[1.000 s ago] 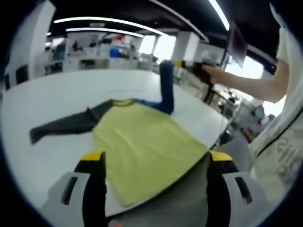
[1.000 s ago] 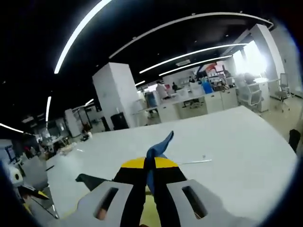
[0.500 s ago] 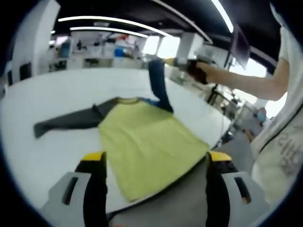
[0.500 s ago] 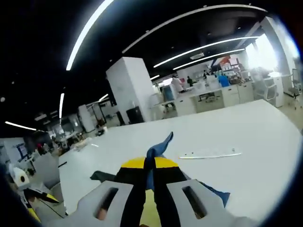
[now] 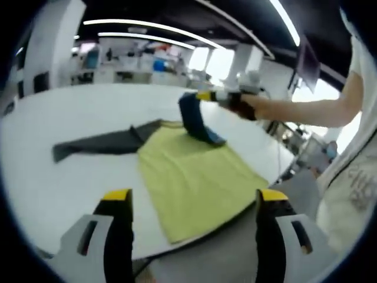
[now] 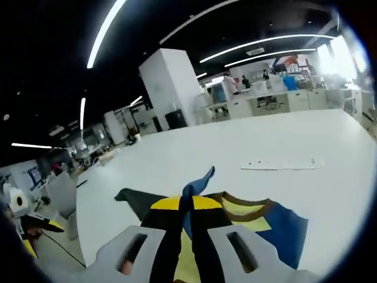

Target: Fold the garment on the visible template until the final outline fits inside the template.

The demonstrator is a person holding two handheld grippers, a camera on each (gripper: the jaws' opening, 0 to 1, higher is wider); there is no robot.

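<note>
Garment on counter; our right hand-held gripper pinches its blue sleeve at 12 o'clock; left hand-held gripper gapes, holding nothing.

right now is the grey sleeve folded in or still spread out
Spread out. In the left gripper view the grey sleeve lies flat on the table, stretched away from the yellow body; the blue sleeve is lifted.

We are losing the blue sleeve's cuff between the right gripper's jaws, hidden there.
</note>
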